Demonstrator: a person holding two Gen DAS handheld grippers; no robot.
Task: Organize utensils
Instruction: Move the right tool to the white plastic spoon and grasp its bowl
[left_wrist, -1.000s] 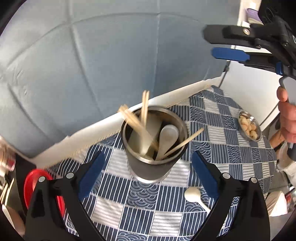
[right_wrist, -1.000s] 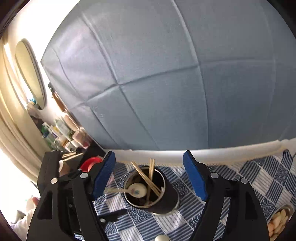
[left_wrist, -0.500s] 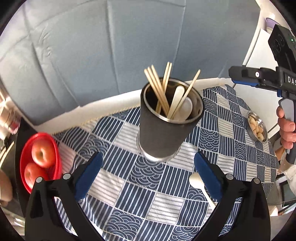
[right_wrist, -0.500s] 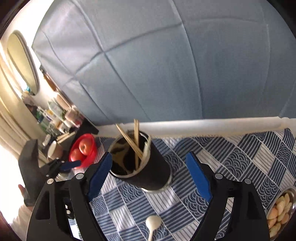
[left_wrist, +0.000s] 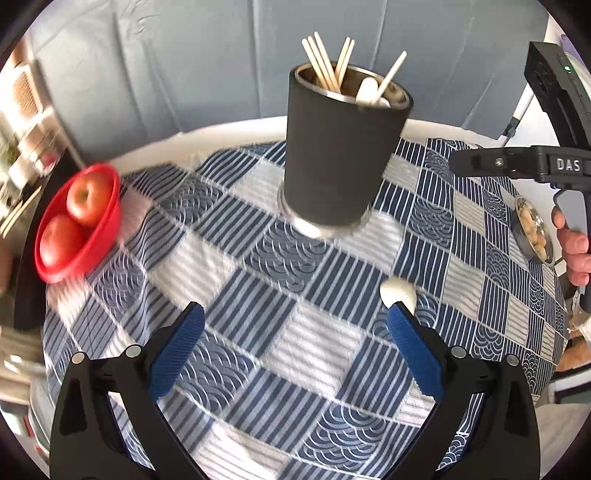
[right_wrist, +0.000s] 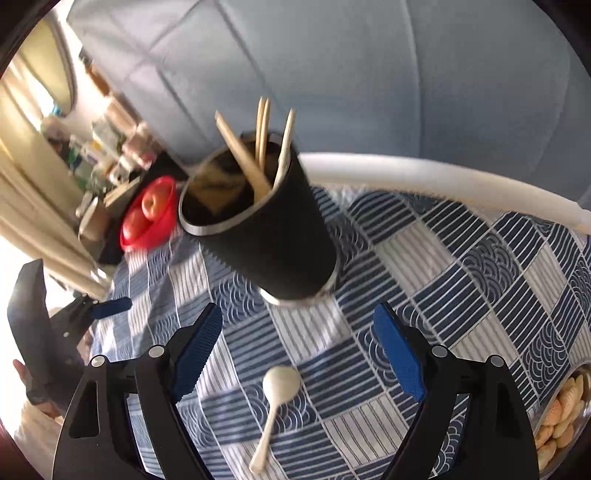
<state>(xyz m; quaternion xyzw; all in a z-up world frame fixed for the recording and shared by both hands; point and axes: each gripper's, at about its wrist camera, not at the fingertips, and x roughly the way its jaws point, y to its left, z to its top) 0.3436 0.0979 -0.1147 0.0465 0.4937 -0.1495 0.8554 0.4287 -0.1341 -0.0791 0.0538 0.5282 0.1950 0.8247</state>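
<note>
Right gripper (right_wrist: 297, 347) hanging wide and empty over white spoon (right_wrist: 275, 402) lying mid-table; left gripper (left_wrist: 295, 347) also wide. Next: straddling handle, closing, carrying to holder (right_wrist: 273, 236).

You see bright daylight flooding in from the left, blowing out that edge; motion blur smears the red bowl (left_wrist: 79, 225) and cloth, and fisheye curvature bends the borders.

Black-framed tool (right_wrist: 297, 350) with ribbed blue pads (right_wrist: 197, 349).
</note>
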